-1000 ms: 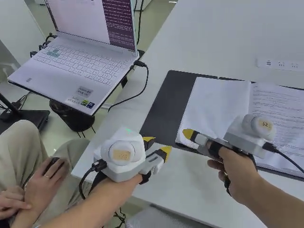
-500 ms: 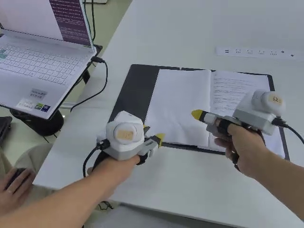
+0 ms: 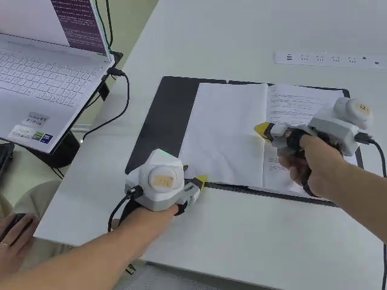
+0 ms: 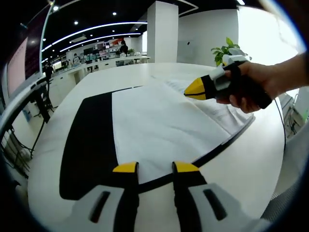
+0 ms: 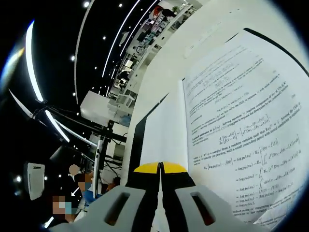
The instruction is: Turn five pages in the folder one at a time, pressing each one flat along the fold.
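The black folder lies open on the white table, with a blank white page on its left and a printed page on its right. My right gripper is shut, its yellow tip over the fold between the two pages. The right gripper view looks along the printed page past the shut gripper. My left gripper sits at the folder's near edge, open by a small gap with nothing held. In the left gripper view, my left gripper faces the blank page and the right gripper.
An open laptop stands on a raised stand off the table's left side, its cable hanging by the table edge. A white power strip lies beyond the folder. A person's hand rests at the lower left.
The head camera has shifted right. My right gripper moved from the blank page's near edge up to the fold. My left gripper came forward to the folder's near edge.
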`<state>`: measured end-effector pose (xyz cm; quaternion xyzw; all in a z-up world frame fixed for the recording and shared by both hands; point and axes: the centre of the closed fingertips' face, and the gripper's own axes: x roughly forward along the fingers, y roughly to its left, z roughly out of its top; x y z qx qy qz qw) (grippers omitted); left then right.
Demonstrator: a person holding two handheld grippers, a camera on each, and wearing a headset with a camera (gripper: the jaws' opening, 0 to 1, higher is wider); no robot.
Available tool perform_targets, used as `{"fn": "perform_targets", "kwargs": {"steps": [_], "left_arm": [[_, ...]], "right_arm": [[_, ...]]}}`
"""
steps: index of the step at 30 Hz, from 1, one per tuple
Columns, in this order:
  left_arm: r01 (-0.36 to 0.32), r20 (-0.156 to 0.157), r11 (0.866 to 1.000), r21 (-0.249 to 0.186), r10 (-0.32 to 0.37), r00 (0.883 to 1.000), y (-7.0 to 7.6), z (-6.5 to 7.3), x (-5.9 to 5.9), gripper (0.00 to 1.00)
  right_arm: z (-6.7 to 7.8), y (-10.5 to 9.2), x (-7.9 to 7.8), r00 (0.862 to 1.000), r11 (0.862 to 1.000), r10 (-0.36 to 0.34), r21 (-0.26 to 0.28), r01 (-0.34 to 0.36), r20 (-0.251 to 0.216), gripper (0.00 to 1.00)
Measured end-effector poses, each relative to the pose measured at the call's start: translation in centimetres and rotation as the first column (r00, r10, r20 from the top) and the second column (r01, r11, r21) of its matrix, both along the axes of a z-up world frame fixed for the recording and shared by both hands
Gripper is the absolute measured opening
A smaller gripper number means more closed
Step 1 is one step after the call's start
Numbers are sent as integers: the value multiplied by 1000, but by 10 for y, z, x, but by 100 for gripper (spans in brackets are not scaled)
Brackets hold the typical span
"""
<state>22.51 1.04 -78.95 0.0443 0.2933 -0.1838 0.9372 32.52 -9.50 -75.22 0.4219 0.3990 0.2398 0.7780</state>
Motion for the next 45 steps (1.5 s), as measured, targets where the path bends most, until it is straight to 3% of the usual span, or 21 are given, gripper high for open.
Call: {"fn": "perform_targets", "kwargs": {"steps": [5, 12, 21, 31, 38, 41, 45], "left_arm": [[-3, 20, 1000, -4, 3, 1000, 1, 1, 0, 26], [-3, 30, 1000, -8, 3, 1000, 2, 0, 1, 26], [-3, 40, 1000, -11, 3, 999, 2, -1, 1, 26], [-6, 48, 1000, -18, 7, 999, 3, -1, 1, 26], [-3, 54, 1000, -17, 4, 999, 3, -1, 1, 26], [-5, 57, 1000, -21, 6, 998, 3, -1, 0, 26], [-6, 59, 1000, -23, 7, 998, 3, -1, 1, 26]], "right_arm": [[-9, -3, 20, 995, 997, -65, 39, 68, -78, 0], [-14, -3, 43, 984, 988, -111, 96, 125, -140, 0], [-16, 0, 80, 978, 985, -144, 73, 156, -150, 0], [-20, -6, 114, 952, 954, -254, 118, 275, -169, 0], [-18, -13, 145, 916, 909, -367, 145, 390, -161, 0], [-19, -16, 154, 897, 886, -404, 167, 433, -180, 0], [-18, -16, 155, 894, 882, -408, 172, 438, -186, 0]]}}
